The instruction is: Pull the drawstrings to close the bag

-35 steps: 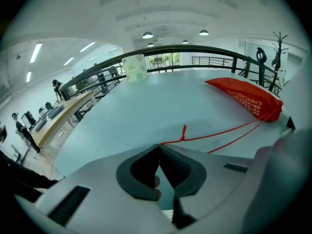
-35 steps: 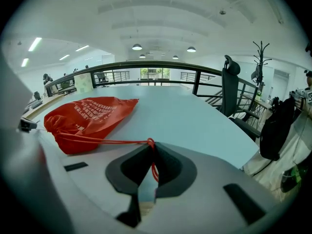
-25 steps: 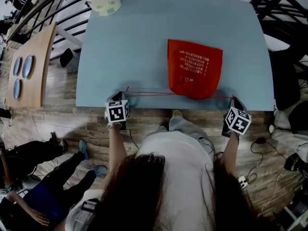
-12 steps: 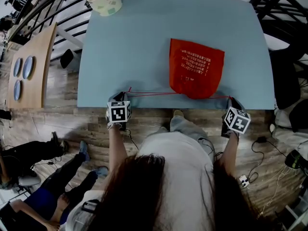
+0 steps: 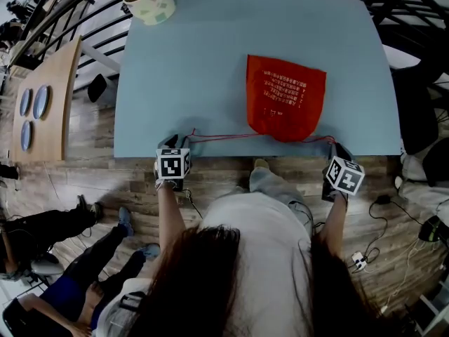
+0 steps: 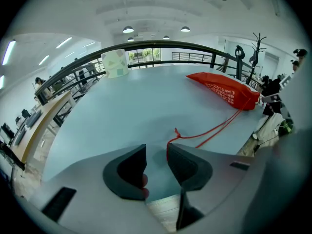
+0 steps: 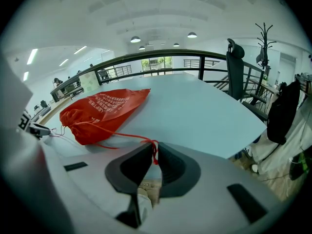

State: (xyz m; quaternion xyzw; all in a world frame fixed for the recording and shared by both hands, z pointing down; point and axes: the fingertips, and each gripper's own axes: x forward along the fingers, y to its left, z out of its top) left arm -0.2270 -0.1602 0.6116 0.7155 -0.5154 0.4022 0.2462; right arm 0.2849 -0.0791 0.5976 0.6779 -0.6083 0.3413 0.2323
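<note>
Drawstring [image 5: 228, 137] has slackened across blue table [image 5: 196, 69] beside railing [image 6: 161, 45].

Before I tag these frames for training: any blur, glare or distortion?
Head view: sharp, table edges bowed. Left gripper view: fisheye, black corners, railing arched, string crisp. Right gripper view: same fisheye, lamps bright without flare, bag sharp.

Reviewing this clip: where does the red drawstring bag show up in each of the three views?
Head view: the red bag lies right of centre, by the table's near edge.
Left gripper view: the bag sits upper right, near the table's edge.
Right gripper view: the bag sits left of centre.
Shared landmark: the light blue table beneath it in all three views.
</note>
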